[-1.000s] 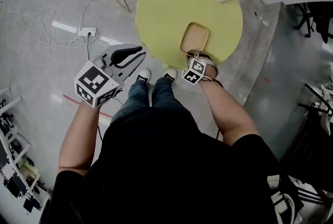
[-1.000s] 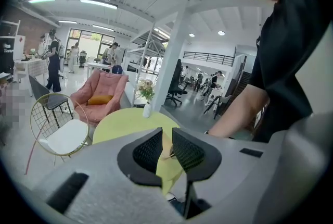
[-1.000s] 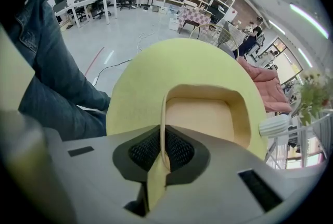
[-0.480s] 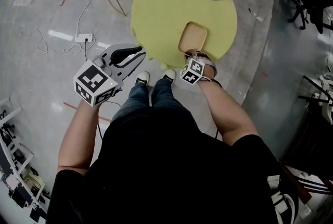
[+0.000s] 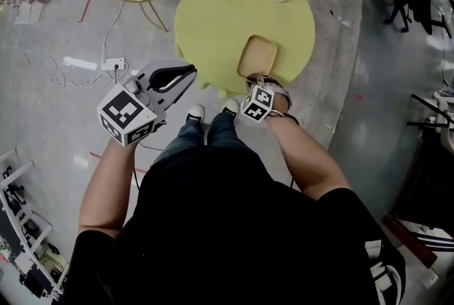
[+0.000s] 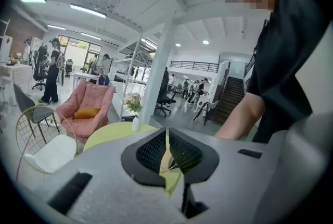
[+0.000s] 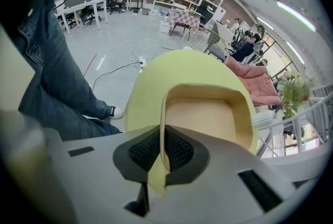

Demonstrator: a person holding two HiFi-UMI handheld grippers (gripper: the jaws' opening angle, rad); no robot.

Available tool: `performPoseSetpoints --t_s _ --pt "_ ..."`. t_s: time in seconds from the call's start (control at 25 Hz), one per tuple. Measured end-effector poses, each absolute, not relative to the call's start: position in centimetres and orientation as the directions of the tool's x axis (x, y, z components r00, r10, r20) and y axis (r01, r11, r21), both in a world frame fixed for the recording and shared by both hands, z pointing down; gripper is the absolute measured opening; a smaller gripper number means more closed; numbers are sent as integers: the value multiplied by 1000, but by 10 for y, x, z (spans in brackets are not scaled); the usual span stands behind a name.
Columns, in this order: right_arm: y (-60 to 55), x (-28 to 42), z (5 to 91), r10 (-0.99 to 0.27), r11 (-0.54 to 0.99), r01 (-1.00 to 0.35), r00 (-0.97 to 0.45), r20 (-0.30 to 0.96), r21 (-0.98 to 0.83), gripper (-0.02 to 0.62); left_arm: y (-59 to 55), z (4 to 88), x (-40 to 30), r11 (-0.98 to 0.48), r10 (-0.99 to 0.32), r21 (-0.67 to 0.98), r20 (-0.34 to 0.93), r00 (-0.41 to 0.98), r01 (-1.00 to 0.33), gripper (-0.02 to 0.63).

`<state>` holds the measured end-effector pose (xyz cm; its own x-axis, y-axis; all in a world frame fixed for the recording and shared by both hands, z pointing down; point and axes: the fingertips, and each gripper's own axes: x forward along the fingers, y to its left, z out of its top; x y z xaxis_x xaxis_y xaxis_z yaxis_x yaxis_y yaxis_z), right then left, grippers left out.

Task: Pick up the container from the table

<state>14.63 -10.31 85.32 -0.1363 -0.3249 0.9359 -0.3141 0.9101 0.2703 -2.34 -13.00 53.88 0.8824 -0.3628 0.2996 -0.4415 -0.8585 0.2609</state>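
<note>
At the table (image 5: 220,13) edge, my right claw (image 7: 162,151) is clamped on the container (image 7: 208,113) rim; left claw (image 6: 166,151) closed, empty.

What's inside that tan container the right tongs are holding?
Nothing that shows: the container has a bare tan floor and walls. The right tongs are clamped on its near rim, and they cover the inside just behind that rim.

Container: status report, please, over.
Right tool shut on container, near wall. Left tool shut, empty, beside table. Nothing in the way.
</note>
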Motion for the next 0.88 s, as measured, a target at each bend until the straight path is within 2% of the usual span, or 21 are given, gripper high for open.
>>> performPoseSetpoints --t_s 0.44,0.88 --pt "-86 147 835 -329 891 -375 -142 934 256 12 -125 531 -28 -871 -345 253 297 890 -422 20" --pt "-85 143 806 -372 853 -442 -144 917 277 12 -115 523 -28 -900 -255 270 314 915 -343 17"
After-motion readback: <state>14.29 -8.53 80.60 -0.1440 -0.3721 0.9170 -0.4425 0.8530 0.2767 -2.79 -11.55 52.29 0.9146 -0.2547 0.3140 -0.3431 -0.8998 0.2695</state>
